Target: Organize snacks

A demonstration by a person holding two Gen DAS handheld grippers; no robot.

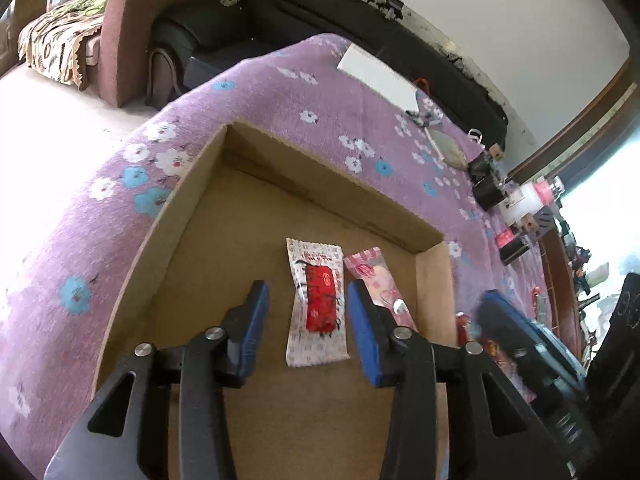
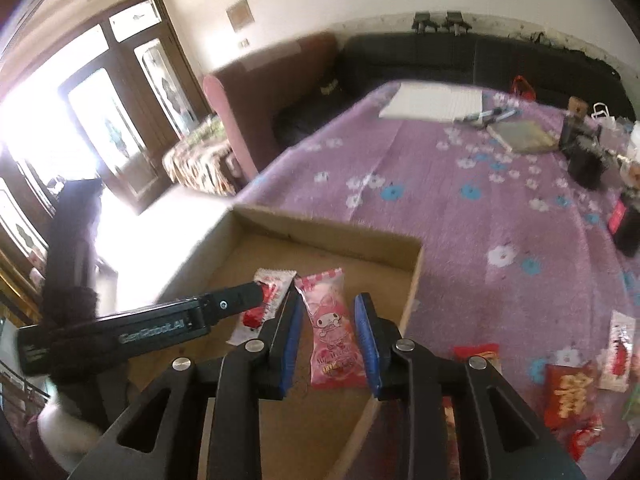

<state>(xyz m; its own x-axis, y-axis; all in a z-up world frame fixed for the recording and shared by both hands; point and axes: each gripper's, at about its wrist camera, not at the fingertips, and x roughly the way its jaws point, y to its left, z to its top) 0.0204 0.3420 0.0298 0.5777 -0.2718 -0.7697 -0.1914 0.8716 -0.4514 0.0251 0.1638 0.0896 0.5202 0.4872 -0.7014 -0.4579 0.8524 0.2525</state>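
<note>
From my left wrist camera, my left claw (image 1: 308, 316) hangs spread wide and empty over the cardboard box (image 1: 192, 196); the white-and-red snack packet (image 1: 316, 304) lies flat on the floor between my fingers, the pink packet (image 1: 376, 276) just right of it.

From my right wrist camera, my right claw (image 2: 328, 340) gapes empty, the pink packet (image 2: 332, 332) lying between its fingers in the box (image 2: 412, 280). More snacks (image 2: 568, 392) lie to the right on the purple blanket (image 2: 480, 220).

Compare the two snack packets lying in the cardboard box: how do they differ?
The white packet is white with red print and a red snack showing through; the pink packet is pink with a cartoon character. The white packet lies between the left tongs, the pink packet between the right tongs. Shared: both lie flat, side by side on the floor of the cardboard box, lined up the same way, and neither is gripped.
</note>
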